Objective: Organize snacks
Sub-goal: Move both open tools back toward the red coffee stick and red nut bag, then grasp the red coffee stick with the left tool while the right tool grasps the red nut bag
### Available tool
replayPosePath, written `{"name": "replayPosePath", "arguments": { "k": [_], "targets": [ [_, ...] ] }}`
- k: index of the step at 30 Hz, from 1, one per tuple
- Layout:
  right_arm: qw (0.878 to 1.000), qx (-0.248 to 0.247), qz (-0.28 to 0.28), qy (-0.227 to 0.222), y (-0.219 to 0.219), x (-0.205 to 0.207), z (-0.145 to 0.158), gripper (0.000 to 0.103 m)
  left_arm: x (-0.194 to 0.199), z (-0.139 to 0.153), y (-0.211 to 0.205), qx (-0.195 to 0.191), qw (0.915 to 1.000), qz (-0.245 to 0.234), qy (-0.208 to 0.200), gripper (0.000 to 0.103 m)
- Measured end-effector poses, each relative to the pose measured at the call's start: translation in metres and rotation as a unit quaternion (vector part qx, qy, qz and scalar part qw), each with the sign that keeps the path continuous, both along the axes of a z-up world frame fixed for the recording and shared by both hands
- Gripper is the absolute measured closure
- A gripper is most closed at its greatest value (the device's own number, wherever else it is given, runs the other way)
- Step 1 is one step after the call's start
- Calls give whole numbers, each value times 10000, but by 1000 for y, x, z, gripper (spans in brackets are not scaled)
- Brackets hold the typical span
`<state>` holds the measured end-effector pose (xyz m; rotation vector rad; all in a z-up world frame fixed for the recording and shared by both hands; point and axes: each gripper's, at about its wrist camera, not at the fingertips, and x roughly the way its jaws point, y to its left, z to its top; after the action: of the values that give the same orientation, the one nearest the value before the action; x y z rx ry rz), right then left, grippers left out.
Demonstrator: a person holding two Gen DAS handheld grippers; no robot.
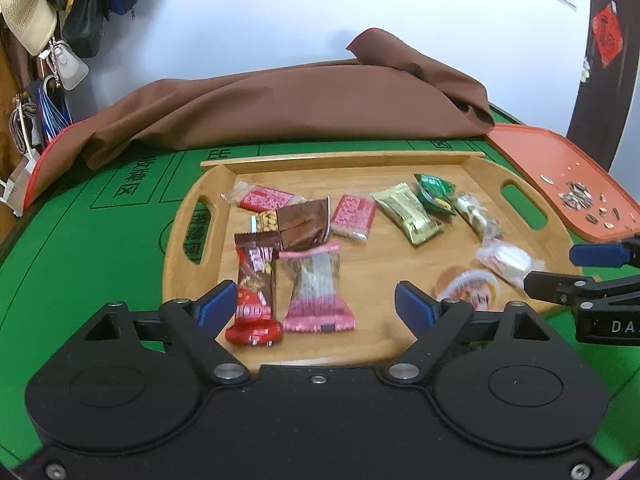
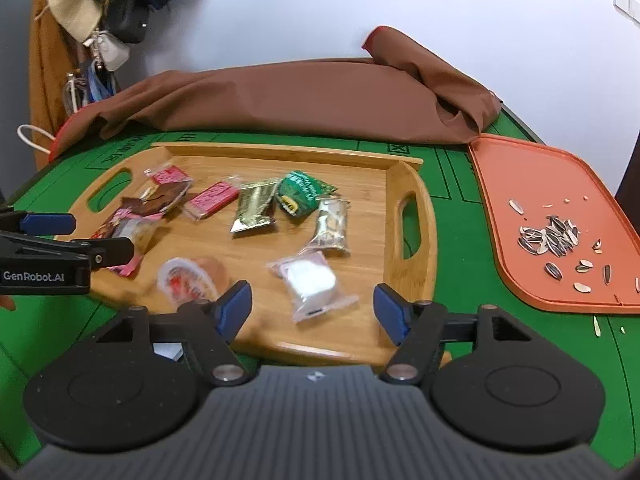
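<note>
A wooden tray with handle slots holds several wrapped snacks. My left gripper is open above the tray's near edge, its fingers either side of a red-brown bar and a pink-ended clear packet. My right gripper is open and empty, its fingers either side of a white wrapped sweet. A jelly cup lies to its left. A gold packet, a green packet and a silver packet lie further back. The right gripper's fingers show in the left wrist view.
The tray sits on a green game table. An orange tray at the right holds sunflower seeds. A brown cloth is heaped along the table's back. Bags and a hat hang at the left.
</note>
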<state>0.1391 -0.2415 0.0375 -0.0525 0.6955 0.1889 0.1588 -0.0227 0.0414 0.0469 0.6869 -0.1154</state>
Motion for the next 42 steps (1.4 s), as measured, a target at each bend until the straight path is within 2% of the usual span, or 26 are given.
{"name": "replayPosePath", "arguments": {
  "k": [8,17,24,30,33,34,36,39,41,42],
  "targets": [
    [9996,-49,276,-71,5,-34,3,17,-30,-4,4,-47,9999,-90,120,15],
    [9982,32,592,-15,6,-73,2,15,-62,-10,6,-138,9990,-262,346,14],
    [9976,102,681,72,1,-98,-2,14,-80,-16,0,-215,9965,-575,574,14],
    [9965,78,826,119,-3,-119,-4,12,-80,-19,-12,-322,9939,-779,709,15],
    [9966,5,815,142,-4,-123,-5,12,-76,-22,-20,-377,9921,-918,771,23],
    [9966,-6,812,148,-5,-124,-5,12,-73,-24,-24,-404,9913,-931,837,31],
    [9965,-3,819,163,-6,-126,-6,12,-68,-26,-29,-410,9915,-908,840,36],
    [9961,-4,860,192,-5,-127,-7,12,-62,-26,-34,-410,9920,-868,823,55],
    [9956,-17,916,200,-3,-128,-8,12,-59,-26,-35,-497,9917,-856,826,76],
    [9953,-19,948,203,-1,-129,-8,12,-58,-26,-34,-511,9917,-839,833,80]
  ]
}}
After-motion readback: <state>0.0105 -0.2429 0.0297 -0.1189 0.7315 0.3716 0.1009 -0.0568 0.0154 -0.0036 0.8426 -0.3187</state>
